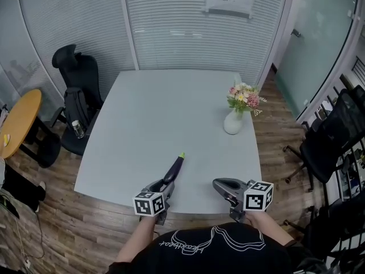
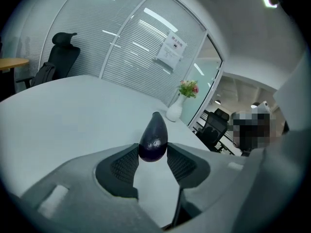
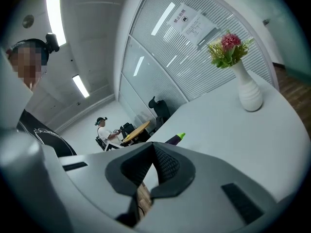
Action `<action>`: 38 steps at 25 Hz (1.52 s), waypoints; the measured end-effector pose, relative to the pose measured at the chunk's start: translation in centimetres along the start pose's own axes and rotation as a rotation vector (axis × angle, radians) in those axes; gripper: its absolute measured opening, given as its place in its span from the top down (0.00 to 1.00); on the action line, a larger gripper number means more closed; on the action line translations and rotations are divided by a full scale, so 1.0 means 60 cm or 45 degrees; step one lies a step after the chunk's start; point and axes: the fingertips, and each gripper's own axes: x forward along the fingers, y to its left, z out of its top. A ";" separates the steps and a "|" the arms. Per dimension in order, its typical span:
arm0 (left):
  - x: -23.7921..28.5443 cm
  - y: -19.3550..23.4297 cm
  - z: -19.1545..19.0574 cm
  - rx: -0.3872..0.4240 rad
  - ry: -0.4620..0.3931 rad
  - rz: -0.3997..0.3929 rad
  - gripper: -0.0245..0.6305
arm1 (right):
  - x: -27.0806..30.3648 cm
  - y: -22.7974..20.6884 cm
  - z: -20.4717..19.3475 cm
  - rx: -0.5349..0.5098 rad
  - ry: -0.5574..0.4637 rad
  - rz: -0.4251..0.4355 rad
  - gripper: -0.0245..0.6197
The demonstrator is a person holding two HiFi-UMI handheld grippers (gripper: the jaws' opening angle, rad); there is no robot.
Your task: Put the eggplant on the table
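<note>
A dark purple eggplant [image 1: 174, 170] with a green stem end is held over the front part of the pale grey table [image 1: 159, 113], stem pointing away from me. My left gripper [image 1: 166, 182] is shut on its thick end. In the left gripper view the eggplant [image 2: 153, 139] sits pinched between the two black pads, and I cannot tell whether it touches the tabletop. My right gripper [image 1: 219, 182] hovers at the table's front edge to the right, shut with nothing in it. In the right gripper view its jaws [image 3: 154, 148] meet at the tips and the eggplant [image 3: 175, 139] shows beyond them.
A white vase of flowers [image 1: 232, 121] stands on the table's right side. A black office chair [image 1: 77, 96] and a round wooden table [image 1: 20, 121] are on the left, and another black chair [image 1: 331, 141] on the right. A seated person [image 3: 104, 130] is far off.
</note>
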 end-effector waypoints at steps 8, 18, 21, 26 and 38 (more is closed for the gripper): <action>0.044 0.019 -0.038 0.029 0.086 0.032 0.67 | -0.018 -0.022 0.005 0.043 -0.027 -0.031 0.95; 0.076 0.040 -0.074 0.108 0.176 0.105 0.67 | -0.036 -0.029 -0.009 0.050 -0.014 -0.069 0.95; 0.078 0.041 -0.079 0.145 0.202 0.128 0.67 | -0.039 -0.027 -0.006 0.054 -0.018 -0.072 0.95; 0.076 0.040 -0.091 0.174 0.235 0.139 0.67 | -0.044 -0.027 -0.012 0.085 -0.021 -0.076 0.95; 0.060 0.033 -0.080 0.215 0.184 0.147 0.53 | -0.034 -0.018 -0.020 0.095 0.000 -0.039 0.95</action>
